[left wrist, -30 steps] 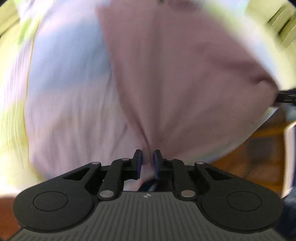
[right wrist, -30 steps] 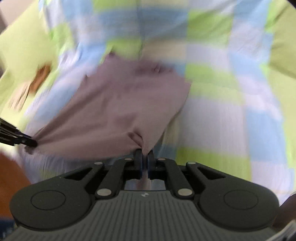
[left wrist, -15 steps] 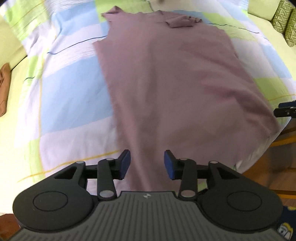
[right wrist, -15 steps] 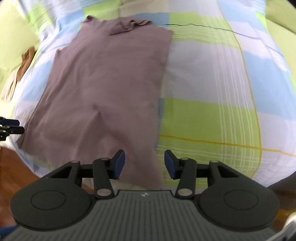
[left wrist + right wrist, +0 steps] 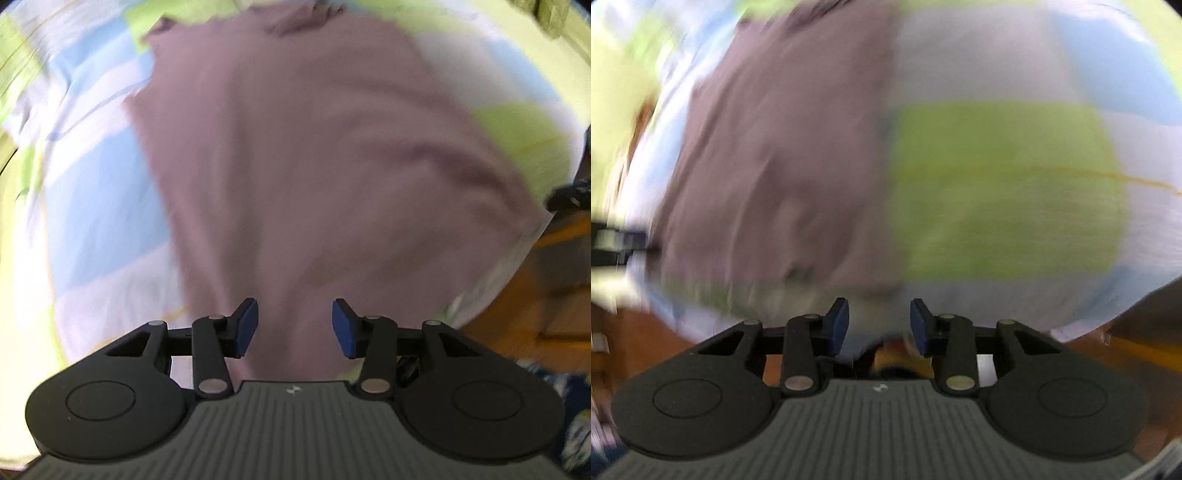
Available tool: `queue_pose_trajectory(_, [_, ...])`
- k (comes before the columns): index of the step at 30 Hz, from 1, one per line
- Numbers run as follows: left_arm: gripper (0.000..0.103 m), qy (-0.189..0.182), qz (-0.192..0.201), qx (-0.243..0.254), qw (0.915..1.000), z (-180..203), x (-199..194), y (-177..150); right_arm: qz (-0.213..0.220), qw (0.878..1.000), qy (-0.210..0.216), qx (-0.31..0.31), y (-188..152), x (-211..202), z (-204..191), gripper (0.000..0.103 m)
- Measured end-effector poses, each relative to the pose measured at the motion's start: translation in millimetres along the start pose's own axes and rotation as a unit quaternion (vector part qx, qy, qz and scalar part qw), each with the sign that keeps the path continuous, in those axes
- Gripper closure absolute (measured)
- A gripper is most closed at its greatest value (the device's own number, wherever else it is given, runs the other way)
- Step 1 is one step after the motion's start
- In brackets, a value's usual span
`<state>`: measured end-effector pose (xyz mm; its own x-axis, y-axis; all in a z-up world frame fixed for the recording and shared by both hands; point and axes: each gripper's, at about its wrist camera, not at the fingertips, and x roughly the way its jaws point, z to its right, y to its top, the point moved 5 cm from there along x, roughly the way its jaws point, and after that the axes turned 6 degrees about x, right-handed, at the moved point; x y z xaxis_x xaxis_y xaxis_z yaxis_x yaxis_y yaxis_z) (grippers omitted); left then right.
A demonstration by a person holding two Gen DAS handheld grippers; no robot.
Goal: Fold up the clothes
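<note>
A mauve T-shirt (image 5: 314,158) lies spread flat on a checked bedsheet (image 5: 96,206) of blue, green and white. My left gripper (image 5: 294,326) is open and empty above the shirt's near hem. In the right wrist view the shirt (image 5: 783,162) lies to the left, and my right gripper (image 5: 879,325) is open and empty over the sheet's near edge beside the shirt's hem corner. Both views are blurred by motion. Each gripper shows at the other view's edge, the right one (image 5: 570,194) and the left one (image 5: 617,240).
The bed's near edge drops to a brown wooden floor (image 5: 546,295), seen also in the right wrist view (image 5: 646,332). A green patterned cushion (image 5: 554,18) lies at the far right. A brown item (image 5: 639,125) lies on the sheet at the left, blurred.
Both grippers let go of the shirt's hem and opened. The shirt now lies flat on the bed. Both grippers have since shifted, and the views blur.
</note>
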<state>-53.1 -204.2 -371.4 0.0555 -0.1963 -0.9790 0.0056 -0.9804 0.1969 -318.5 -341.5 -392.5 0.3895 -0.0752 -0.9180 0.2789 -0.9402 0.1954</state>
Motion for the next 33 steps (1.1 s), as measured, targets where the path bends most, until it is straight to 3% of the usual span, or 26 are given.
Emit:
queue_pose_trajectory(4, [0.050, 0.006, 0.029, -0.017, 0.9994, -0.2, -1.5, 30.3, 0.064, 0.997, -0.009, -0.033, 43.1, -8.9, -2.4, 0.069])
queue_pose_trajectory(7, [0.050, 0.022, 0.055, -0.013, 0.9981, -15.0, 1.6, 58.1, 0.100, 0.990, 0.009, -0.096, 68.1, -7.5, -30.4, 0.070])
queue_pose_trajectory(9, [0.050, 0.033, 0.075, -0.001, 0.9966, -28.4, 5.1, 81.4, 0.125, 0.980, 0.024, -0.155, 87.9, -3.5, -56.8, 0.085])
queue_pose_trajectory(12, [0.050, 0.053, 0.105, 0.021, 0.9928, -38.0, 17.4, 108.5, 0.143, 0.965, 0.033, -0.218, 111.5, 5.3, -86.5, 0.088])
queue_pose_trajectory(16, [0.051, 0.067, 0.149, -0.003, 0.9865, -95.2, 35.0, 156.9, 0.163, 0.944, 0.040, -0.284, 150.0, 24.4, -131.5, 0.088])
queue_pose_trajectory(21, [0.051, 0.053, 0.165, -0.063, 0.9828, -170.3, 60.1, 213.8, 0.177, 0.934, 0.034, -0.308, 202.8, 69.0, -182.7, 0.081])
queue_pose_trajectory(23, [0.051, 0.049, 0.169, -0.073, 0.9816, -194.1, 66.7, 229.6, 0.175, 0.928, 0.024, -0.329, 209.5, 82.2, -191.7, 0.080])
queue_pose_trajectory(26, [0.052, 0.060, 0.173, -0.025, 0.9827, -207.3, 71.6, 246.7, 0.171, 0.913, 0.000, -0.370, 213.3, 97.4, -201.8, 0.080])
queue_pose_trajectory(28, [0.052, 0.080, 0.173, 0.075, 0.9788, -202.8, 77.9, 259.6, 0.160, 0.900, -0.010, -0.404, 213.4, 103.1, -206.4, 0.079])
queue_pose_trajectory(33, [0.051, 0.066, 0.148, 0.171, 0.9718, -196.6, 94.9, 266.9, 0.121, 0.879, -0.008, -0.461, 210.5, 115.7, -212.3, 0.079])
